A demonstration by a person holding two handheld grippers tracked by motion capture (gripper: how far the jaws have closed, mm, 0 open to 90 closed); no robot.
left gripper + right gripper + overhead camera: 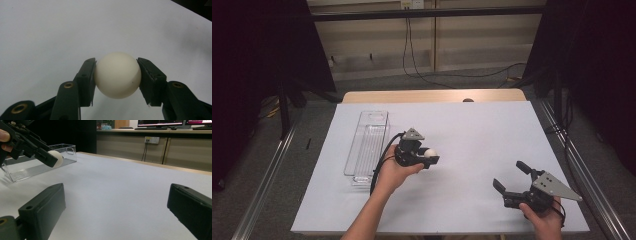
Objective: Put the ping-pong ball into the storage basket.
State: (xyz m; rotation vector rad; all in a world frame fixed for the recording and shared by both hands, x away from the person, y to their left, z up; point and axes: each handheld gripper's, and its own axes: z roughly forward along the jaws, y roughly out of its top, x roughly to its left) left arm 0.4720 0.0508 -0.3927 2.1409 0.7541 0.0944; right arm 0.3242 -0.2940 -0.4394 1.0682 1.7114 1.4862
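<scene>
Left tool [430,158] is clamped on the white ball [431,153]; right tool [512,176] sits wide open and empty; next up, probably carrying it over to the clear bin [368,145].

Clear bin [367,145] only obstacle, left; rest of sheet [472,130] free.

I work at a wooden table [432,95] covered by a white sheet [482,130]. Beyond the table's far edge I see grey carpet [377,82], then a pale panelled wall [472,35] with a socket [411,4] near its top; black cables [412,60] hang from it and trail across the carpet. Black curtains [257,50] stand on both sides of the table, and metal rails [267,175] run along the floor beside it. Farther off past the table, a long counter [155,131] carries monitors [160,122].
</scene>
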